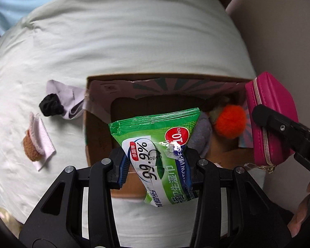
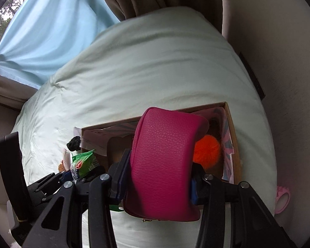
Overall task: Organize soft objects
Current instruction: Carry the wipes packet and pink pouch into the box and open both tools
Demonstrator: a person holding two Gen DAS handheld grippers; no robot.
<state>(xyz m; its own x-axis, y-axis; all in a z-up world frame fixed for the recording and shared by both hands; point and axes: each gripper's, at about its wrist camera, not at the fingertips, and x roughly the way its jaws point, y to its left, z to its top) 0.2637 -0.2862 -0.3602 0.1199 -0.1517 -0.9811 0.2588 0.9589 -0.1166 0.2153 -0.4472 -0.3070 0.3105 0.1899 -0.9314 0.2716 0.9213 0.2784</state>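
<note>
Wipes pack (image 1: 159, 144) hung over the open cardboard box (image 1: 97, 128), pinched between your left gripper (image 1: 156, 165) fingers. Your right gripper (image 2: 157, 177) squeezed a pink pouch (image 2: 163, 161) above the box, near the orange pompom (image 2: 206, 150).

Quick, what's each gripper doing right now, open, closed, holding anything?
Left gripper: closed on the green wipes pack, above the cardboard box.
Right gripper: closed on the pink zip pouch.
</note>
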